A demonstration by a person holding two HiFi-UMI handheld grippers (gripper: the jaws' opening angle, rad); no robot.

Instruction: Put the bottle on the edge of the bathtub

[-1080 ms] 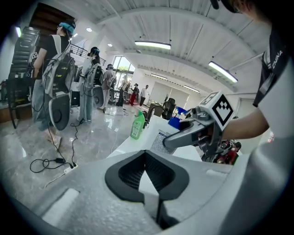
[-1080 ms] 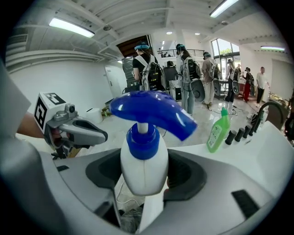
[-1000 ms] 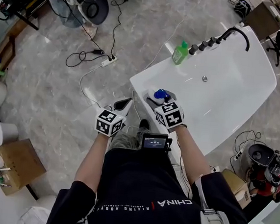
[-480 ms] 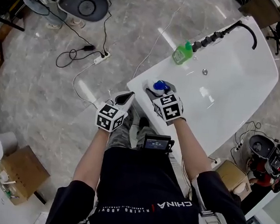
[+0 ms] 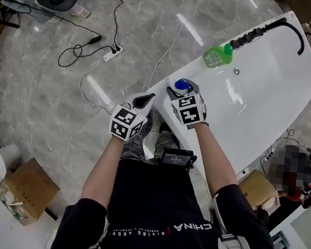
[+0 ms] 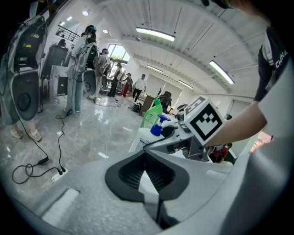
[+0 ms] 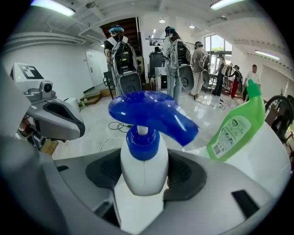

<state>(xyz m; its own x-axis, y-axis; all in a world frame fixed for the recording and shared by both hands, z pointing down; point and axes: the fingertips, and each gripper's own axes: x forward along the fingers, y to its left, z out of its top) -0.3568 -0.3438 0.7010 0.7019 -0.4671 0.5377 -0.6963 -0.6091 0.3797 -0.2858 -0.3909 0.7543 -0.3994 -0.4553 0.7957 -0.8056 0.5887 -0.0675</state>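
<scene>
Two grippers are held by the near end of the bathtub (image 5: 277,111). Just outside its rim, the left gripper (image 5: 145,99) is pressed shut with nothing inside. At the bathtub's near corner, the white bottle (image 7: 143,172) with a blue pump is squeezed by the right gripper (image 5: 180,90). Farther along the rim, a green bottle (image 5: 218,55) is seen.

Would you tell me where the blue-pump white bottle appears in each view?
Head view: blue-pump bottle upper centre, in the right hand-held gripper.
Left gripper view: centre, just above the jaws.
Right gripper view: centre, between the jaws.
Shared landmark: the green bottle beyond it.
</scene>
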